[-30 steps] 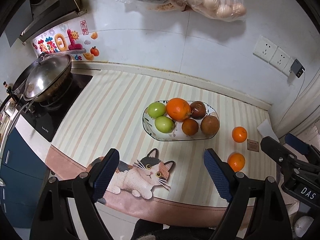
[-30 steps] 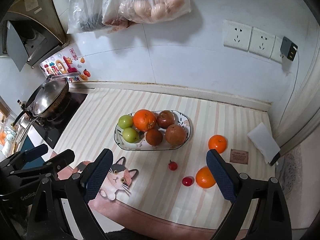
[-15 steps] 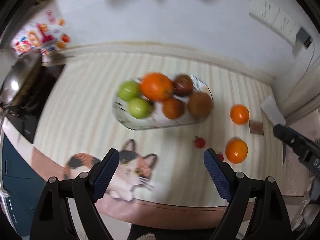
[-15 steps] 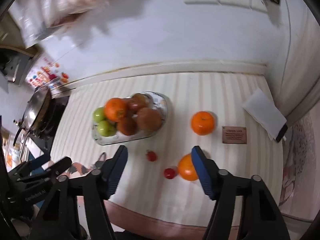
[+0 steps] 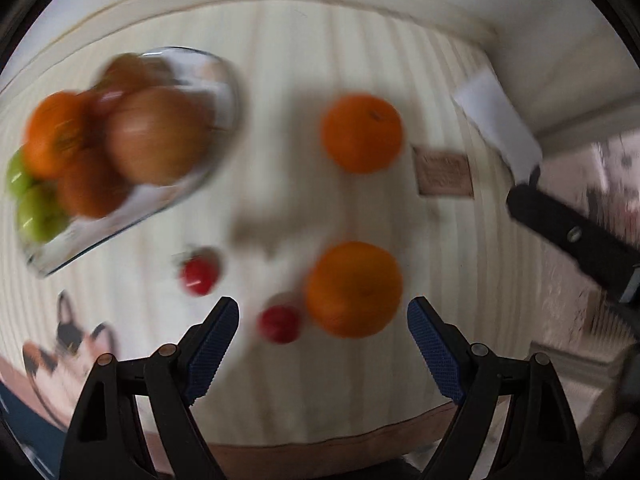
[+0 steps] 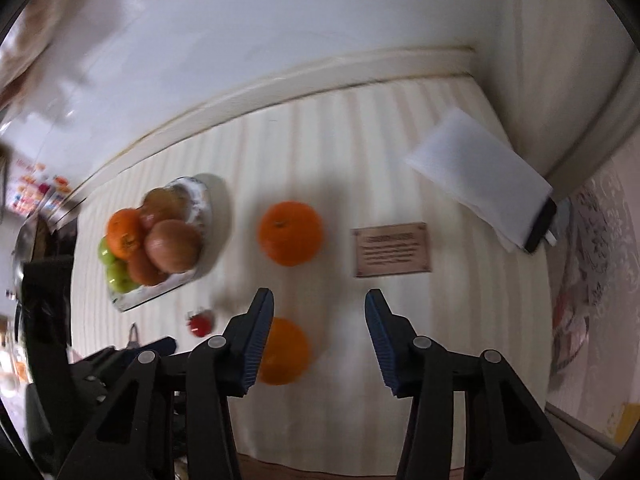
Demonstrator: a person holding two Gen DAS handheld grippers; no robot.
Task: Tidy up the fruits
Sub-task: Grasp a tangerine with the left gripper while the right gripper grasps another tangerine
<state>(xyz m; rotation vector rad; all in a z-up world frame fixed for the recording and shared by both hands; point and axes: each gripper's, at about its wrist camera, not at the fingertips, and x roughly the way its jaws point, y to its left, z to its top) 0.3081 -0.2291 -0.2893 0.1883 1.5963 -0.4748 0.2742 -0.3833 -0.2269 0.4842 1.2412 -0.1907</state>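
Note:
Two oranges lie loose on the striped counter mat: a near one and a far one. Two small red fruits lie left of the near orange; one shows in the right wrist view. A glass bowl holds an orange, green apples and brown fruits. My left gripper is open and empty, just before the near orange. My right gripper is open and empty, above the mat right of the near orange, whose left part its left finger hides.
A brown card lies right of the far orange. A folded white cloth over a dark object sits at the right wall. The tiled wall closes the back. The mat's front edge is near.
Both grippers have moved forward, down and to the right, closer to the loose oranges. The bowl has slid to the left of both views. The right gripper's jaws stand narrower than a second ago.

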